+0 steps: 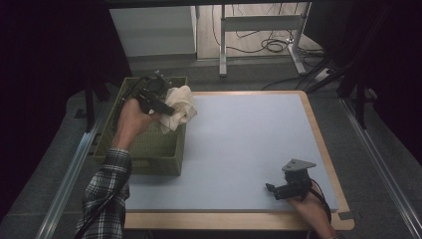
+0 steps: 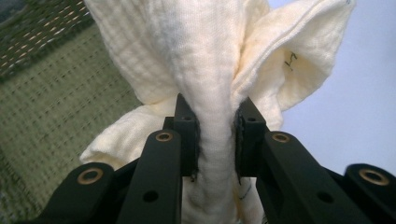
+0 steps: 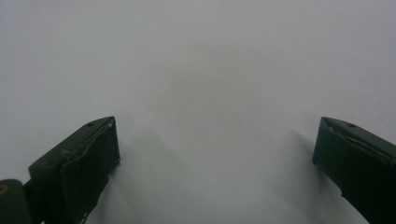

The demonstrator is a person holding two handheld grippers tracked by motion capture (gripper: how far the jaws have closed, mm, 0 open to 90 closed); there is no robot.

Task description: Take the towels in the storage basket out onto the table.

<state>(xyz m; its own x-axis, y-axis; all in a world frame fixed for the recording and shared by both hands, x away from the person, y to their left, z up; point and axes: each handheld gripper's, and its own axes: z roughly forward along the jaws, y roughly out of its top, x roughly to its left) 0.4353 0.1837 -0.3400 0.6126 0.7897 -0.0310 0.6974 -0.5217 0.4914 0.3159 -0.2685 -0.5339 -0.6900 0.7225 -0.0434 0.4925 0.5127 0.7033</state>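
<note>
A cream waffle-weave cloth (image 1: 180, 106) hangs bunched over the right rim of a green mesh basket (image 1: 149, 149) at the table's left. My left gripper (image 1: 166, 108) is shut on it. In the left gripper view the two black jaws pinch a thick fold of the cloth (image 2: 215, 93), which billows above them, with my left gripper (image 2: 216, 135) closed around that fold. My right gripper (image 1: 271, 189) rests low near the table's front right corner. The right gripper view has my right gripper (image 3: 215, 154) open, jaws wide apart over bare light-blue mat with nothing between them.
The light-blue mat (image 1: 249, 144) covers a wooden-edged table (image 1: 234, 219). The basket stands at the table's left edge. Metal rails (image 1: 64, 179) run along both sides on the floor. A desk frame and cables (image 1: 263, 40) lie beyond the far edge.
</note>
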